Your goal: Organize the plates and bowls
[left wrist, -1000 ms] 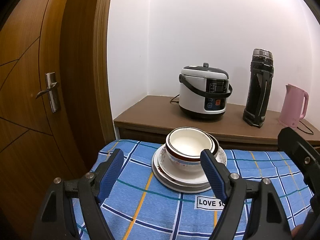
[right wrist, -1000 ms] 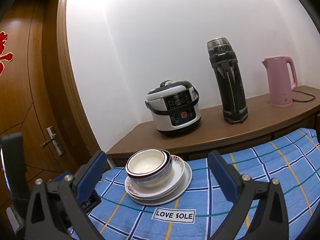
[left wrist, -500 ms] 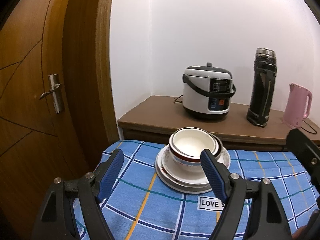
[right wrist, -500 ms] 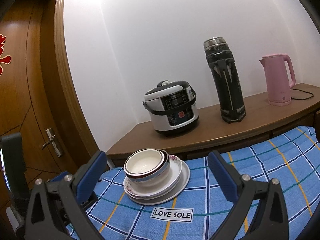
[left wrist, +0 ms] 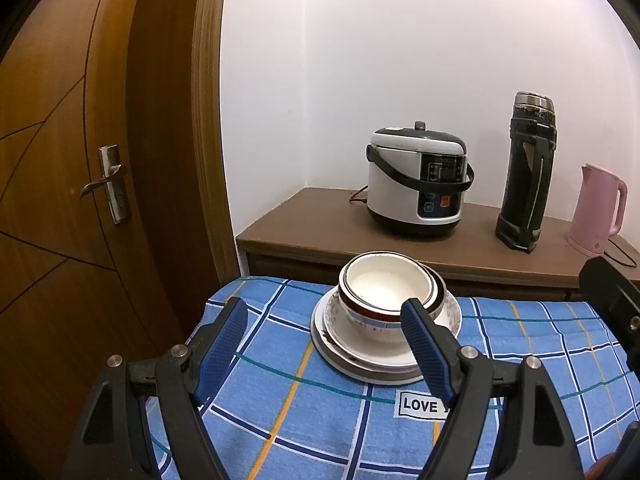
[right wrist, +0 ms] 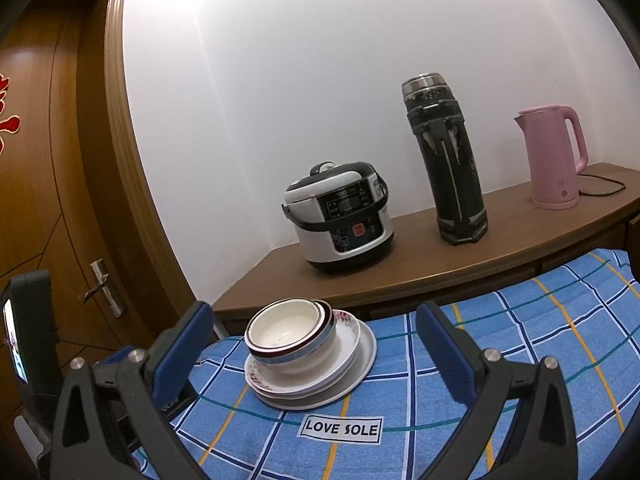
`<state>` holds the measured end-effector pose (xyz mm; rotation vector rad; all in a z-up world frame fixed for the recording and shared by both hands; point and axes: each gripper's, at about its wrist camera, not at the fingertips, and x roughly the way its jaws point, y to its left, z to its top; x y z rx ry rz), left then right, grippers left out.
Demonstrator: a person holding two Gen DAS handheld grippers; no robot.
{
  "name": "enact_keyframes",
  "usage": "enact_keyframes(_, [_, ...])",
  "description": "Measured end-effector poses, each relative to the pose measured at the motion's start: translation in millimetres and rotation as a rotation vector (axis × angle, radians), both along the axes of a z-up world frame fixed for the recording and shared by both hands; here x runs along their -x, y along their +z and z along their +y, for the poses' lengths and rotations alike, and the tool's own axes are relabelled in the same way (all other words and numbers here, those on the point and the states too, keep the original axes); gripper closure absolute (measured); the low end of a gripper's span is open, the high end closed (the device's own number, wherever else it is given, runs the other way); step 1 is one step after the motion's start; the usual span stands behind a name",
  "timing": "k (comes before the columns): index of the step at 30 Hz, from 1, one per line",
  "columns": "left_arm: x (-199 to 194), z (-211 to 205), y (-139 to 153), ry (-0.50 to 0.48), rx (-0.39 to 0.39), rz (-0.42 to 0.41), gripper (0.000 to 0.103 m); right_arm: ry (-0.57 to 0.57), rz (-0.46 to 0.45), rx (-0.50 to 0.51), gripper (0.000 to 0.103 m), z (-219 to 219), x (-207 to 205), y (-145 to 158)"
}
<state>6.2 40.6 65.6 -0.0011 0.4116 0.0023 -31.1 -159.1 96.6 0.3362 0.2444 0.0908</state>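
Nested white bowls [left wrist: 386, 290] sit on a stack of white plates [left wrist: 340, 354] on the blue checked cloth [left wrist: 280, 400]. The same bowls [right wrist: 286, 330] and plates [right wrist: 356, 368] show in the right wrist view. My left gripper [left wrist: 324, 344] is open and empty, held back from the stack on its near side. My right gripper [right wrist: 312, 350] is open and empty, also short of the stack. The left gripper's body [right wrist: 32, 340] shows at the left edge of the right wrist view.
Behind the cloth runs a brown wooden counter [left wrist: 312, 216] with a white rice cooker [left wrist: 418, 184], a tall black flask [left wrist: 526, 172] and a pink kettle [left wrist: 598, 204]. A wooden door [left wrist: 60, 160] with a metal handle stands at the left. A "LOVE SOLE" label [right wrist: 342, 426] lies near the plates.
Both grippers have drawn back and risen a little from the stack, which looks slightly smaller and lower in view. The bowls and plates have not moved. Both jaws stay open.
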Motion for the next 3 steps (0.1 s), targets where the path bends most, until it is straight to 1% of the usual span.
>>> enact_keyframes(3, [0.6,-0.4,1.1,-0.008,0.010,0.003,0.022,-0.001,0.005,-0.001,0.000,-0.8,-0.5,-0.8])
